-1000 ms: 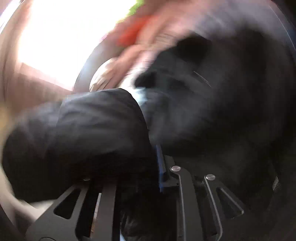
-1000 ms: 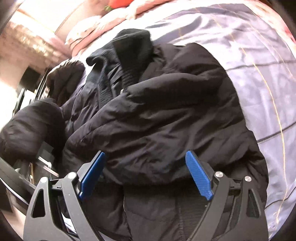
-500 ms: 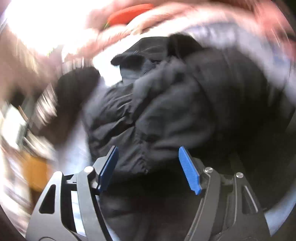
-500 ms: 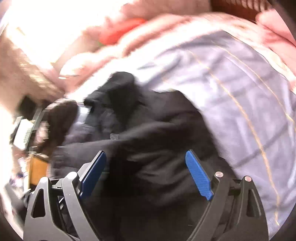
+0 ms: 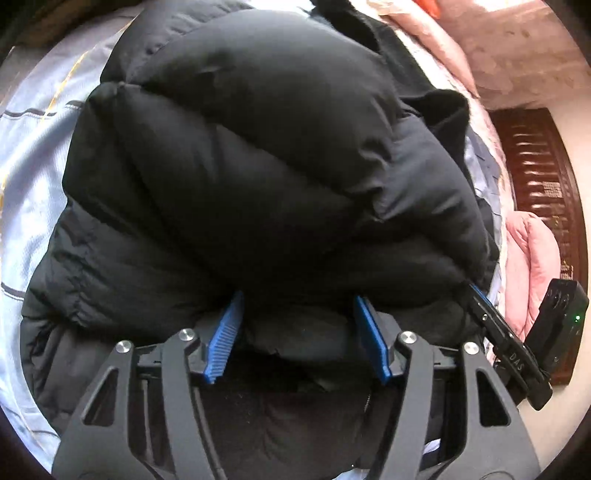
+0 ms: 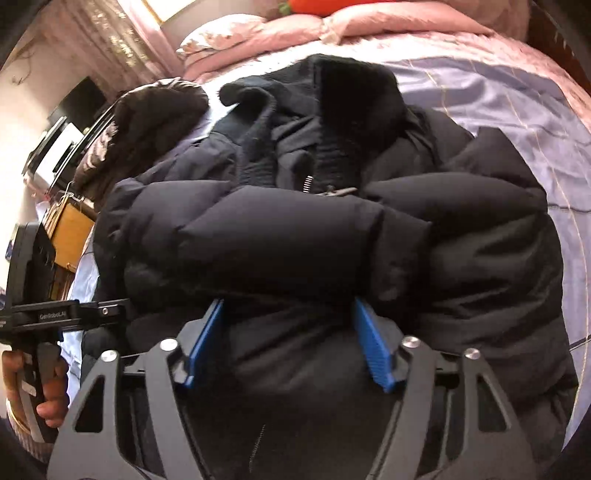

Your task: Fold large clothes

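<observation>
Progress on the fold is partial. The black puffer jacket (image 6: pixel 332 229) lies on the bed (image 6: pixel 517 110), on the pale blue striped sheet, with its collar (image 6: pixel 332 92) at the far end and its hem at the near edge. Both sleeves are already laid across the chest: in the right wrist view one padded sleeve (image 6: pixel 277 243) runs left to right over the zip, and the jacket's right side is turned in over the body.

Hand-held gripper state:
- The left hand-held gripper (image 5: pixel 297 336) has its jaws apart and closing. A ridge of near-hem fabric sits between the blue pads (image 5: pixel 223 339). Whether the pads press on it yet cannot be told.
- The right hand-held gripper (image 6: pixel 288 339) has its jaws apart and closing, also straddling fabric at the near hem. Firm contact cannot be confirmed.

Remaining work, judged from the layout:
1. Secure both grips on the near hem.
2. Carry the lower half up and over toward the collar.
3. Flatten the bundle, since the filling stands high and is likely to spring back.

A second dark garment (image 6: pixel 147 122) lies at the far left of the bed, apparently unfolded. Pink bedding (image 6: pixel 332 29) is heaped at the far end.
</observation>
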The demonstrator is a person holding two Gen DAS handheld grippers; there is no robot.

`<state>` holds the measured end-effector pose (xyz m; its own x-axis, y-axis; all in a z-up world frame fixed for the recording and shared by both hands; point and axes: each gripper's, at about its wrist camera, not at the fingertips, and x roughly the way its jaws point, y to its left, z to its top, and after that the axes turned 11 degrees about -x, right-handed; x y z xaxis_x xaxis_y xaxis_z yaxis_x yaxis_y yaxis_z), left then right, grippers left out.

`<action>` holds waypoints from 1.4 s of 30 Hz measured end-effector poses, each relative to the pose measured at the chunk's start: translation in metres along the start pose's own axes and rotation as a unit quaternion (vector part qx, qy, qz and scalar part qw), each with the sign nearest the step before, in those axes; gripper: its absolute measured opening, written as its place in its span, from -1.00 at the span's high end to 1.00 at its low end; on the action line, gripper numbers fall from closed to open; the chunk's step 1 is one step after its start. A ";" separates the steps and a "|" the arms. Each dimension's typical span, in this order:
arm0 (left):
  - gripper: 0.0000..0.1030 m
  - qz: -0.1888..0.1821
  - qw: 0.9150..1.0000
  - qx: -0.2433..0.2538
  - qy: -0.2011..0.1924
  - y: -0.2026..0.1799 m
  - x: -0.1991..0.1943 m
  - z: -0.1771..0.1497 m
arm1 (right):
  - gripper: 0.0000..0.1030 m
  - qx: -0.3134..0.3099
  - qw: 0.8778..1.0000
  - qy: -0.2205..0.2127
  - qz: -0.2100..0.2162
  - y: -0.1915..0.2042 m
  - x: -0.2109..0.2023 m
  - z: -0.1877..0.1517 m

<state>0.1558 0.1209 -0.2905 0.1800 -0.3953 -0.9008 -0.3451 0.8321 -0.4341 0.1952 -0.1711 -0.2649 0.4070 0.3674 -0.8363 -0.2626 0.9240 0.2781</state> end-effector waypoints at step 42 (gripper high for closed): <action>-0.78 0.192 0.975 -0.067 0.086 0.069 -0.008 -0.063 | -0.83 0.052 0.975 0.199 -0.089 -0.065 -0.088 -0.119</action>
<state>0.0721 0.1568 -0.3136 -0.1382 -0.1339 -0.9813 -0.4757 0.8780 -0.0528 0.0719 -0.2759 -0.2653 0.0601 0.1493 -0.9870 -0.1209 0.9826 0.1413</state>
